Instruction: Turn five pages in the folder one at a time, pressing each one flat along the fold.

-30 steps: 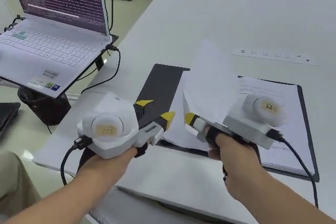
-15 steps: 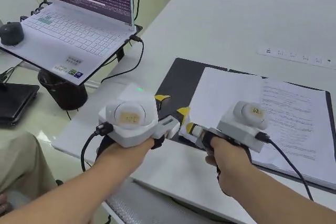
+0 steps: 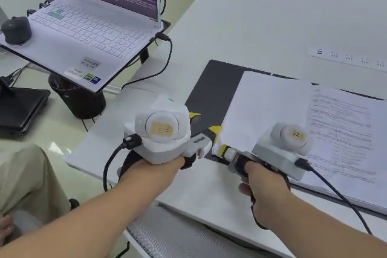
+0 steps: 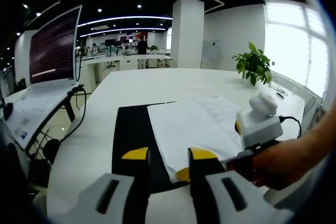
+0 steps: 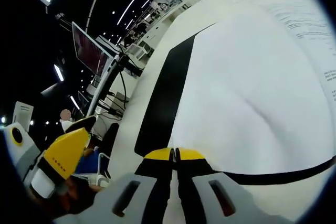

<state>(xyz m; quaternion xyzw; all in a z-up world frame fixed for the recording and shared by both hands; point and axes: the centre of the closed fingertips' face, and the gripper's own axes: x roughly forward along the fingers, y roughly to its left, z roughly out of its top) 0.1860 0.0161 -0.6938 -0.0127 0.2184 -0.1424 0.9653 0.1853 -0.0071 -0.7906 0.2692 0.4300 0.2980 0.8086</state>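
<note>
- A white table (image 3: 272,16) in a bright office, with a laptop (image 3: 91,28) at the far left.
- The folder (image 3: 211,89) lies open at the near edge, and the turned page (image 3: 272,107) rests on its left half.
- The right gripper (image 3: 221,149) pinches the page's near corner, probably to guide it down.
- The left gripper (image 3: 204,122) hovers just beside it with its jaws apart, seemingly ready to press.
- A second ago the page stood lifted in the air. Now it lies almost flat.

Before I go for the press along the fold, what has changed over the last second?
The page was standing up off the folder, held by the right gripper; it has swung left and now lies nearly flat over the black cover. The right gripper stays shut on its lower corner. The left gripper stayed open beside it, holding nothing; the printed stack is unchanged.
</note>
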